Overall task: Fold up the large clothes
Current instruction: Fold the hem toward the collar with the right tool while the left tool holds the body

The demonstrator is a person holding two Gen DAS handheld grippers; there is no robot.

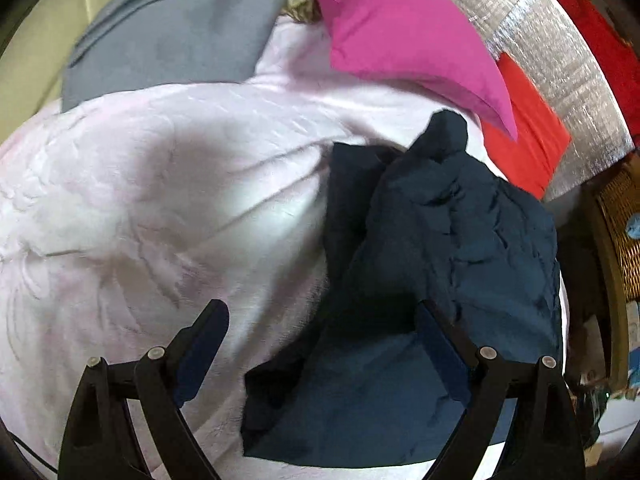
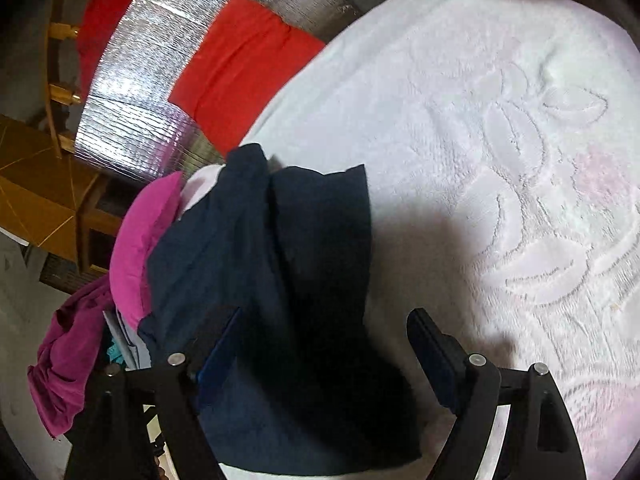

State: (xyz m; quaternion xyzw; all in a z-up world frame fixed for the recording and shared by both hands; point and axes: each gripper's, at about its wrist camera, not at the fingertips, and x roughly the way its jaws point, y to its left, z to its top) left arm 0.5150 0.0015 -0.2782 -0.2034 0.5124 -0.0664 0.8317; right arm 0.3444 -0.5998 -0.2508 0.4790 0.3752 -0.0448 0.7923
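A dark navy garment [image 1: 432, 264] lies crumpled on a pale pink embossed blanket [image 1: 168, 200]. My left gripper [image 1: 322, 320] is open above the garment's near left edge, its right finger over the cloth, holding nothing. In the right wrist view the same navy garment [image 2: 272, 280] lies partly folded on the blanket [image 2: 500, 160]. My right gripper [image 2: 324, 328] is open over the garment, its left finger above the cloth and its right finger above the blanket. Neither holds anything.
A magenta garment [image 1: 404, 36] and a grey garment [image 1: 180, 24] lie at the blanket's far side. A red cloth [image 1: 528, 128] lies on silver foil matting [image 1: 560, 56]. A purple garment [image 2: 68, 352] hangs left of the magenta one [image 2: 140, 248]. Wooden furniture [image 2: 44, 188] stands beyond.
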